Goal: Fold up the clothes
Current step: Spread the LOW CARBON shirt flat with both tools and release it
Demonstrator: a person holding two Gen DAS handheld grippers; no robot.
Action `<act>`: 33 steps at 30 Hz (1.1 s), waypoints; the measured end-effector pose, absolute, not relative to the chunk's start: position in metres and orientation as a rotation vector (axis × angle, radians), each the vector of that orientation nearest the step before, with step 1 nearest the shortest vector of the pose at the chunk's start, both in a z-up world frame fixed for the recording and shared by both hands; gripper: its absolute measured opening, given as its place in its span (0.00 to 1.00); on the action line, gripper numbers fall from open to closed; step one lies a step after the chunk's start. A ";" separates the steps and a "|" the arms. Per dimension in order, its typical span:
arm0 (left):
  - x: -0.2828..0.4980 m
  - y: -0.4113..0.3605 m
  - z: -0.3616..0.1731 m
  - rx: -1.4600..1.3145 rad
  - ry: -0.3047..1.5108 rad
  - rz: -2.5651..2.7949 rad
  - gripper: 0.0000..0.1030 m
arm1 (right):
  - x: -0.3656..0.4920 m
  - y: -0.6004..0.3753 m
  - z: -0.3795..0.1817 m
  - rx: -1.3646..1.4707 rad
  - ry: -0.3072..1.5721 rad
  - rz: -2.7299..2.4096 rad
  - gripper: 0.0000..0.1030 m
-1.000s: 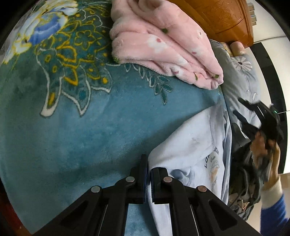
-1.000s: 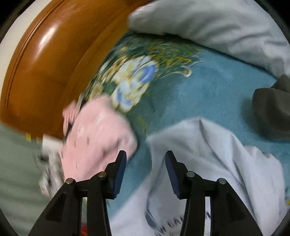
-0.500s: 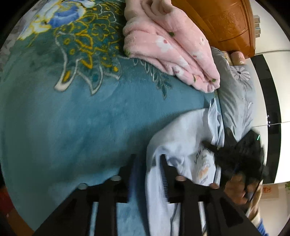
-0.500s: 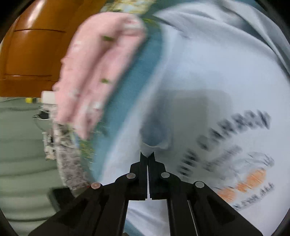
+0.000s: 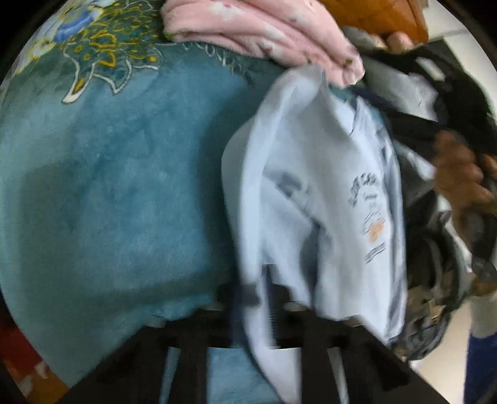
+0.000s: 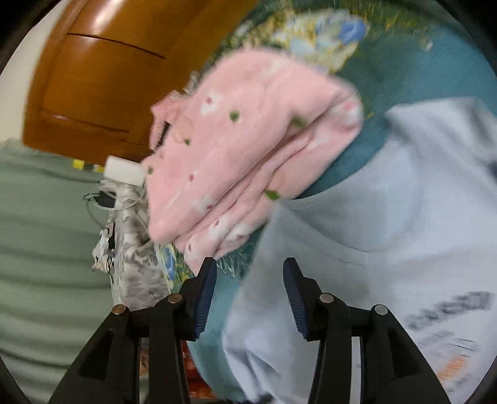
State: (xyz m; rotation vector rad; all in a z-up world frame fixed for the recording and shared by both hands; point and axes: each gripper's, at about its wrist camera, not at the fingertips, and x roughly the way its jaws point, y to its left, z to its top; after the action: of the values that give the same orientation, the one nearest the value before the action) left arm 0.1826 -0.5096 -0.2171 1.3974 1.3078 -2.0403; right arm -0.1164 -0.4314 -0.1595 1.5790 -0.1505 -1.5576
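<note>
Left gripper (image 5: 253,298) pinching pale blue shirt (image 5: 313,192) hem, lifted near teal blanket's (image 5: 108,186) edge; right gripper (image 6: 248,298) wide, astride its fold. Best closed before drawing cloth taut, clear of pink garment (image 6: 245,140).

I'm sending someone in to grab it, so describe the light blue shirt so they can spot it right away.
Start at the teal floral blanket covering the bed. Near its edge, below the folded pink fleece garment, is the light blue shirt. It is the only pale blue piece, with dark lettering and a small orange print on its front.
</note>
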 end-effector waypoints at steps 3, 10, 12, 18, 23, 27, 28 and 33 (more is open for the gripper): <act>0.182 -0.517 -0.206 1.349 1.230 -2.047 0.02 | -0.126 -0.369 -0.140 1.509 -0.063 -1.675 0.45; 0.201 -0.571 -0.168 1.157 1.191 -1.924 0.02 | -0.130 -0.207 -0.156 1.609 0.392 -1.938 0.45; 0.182 -0.557 -0.167 1.151 1.182 -1.927 0.06 | -0.114 -0.186 -0.171 1.615 0.521 -1.934 0.45; 0.187 -0.512 -0.157 1.133 1.153 -1.834 0.36 | -0.079 -0.177 -0.202 1.539 0.798 -1.929 0.44; 0.208 -0.470 -0.138 1.021 1.271 -1.894 0.42 | -0.095 -0.157 -0.202 1.661 0.583 -1.949 0.44; 0.196 -0.434 -0.139 0.947 1.410 -1.976 0.46 | -0.096 -0.130 -0.183 1.666 0.412 -1.925 0.44; 0.187 -0.423 -0.141 0.970 1.415 -2.000 0.46 | -0.092 -0.123 -0.179 1.654 0.395 -1.916 0.44; 0.146 -0.381 -0.146 1.109 1.326 -2.115 0.46 | -0.057 -0.106 -0.176 1.572 0.461 -1.825 0.44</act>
State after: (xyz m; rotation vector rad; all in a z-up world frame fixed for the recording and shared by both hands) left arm 0.1459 -0.3810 -0.1462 1.1090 1.3255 -2.1152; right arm -0.0565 -0.1058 -0.1758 1.5723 0.4608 -1.8247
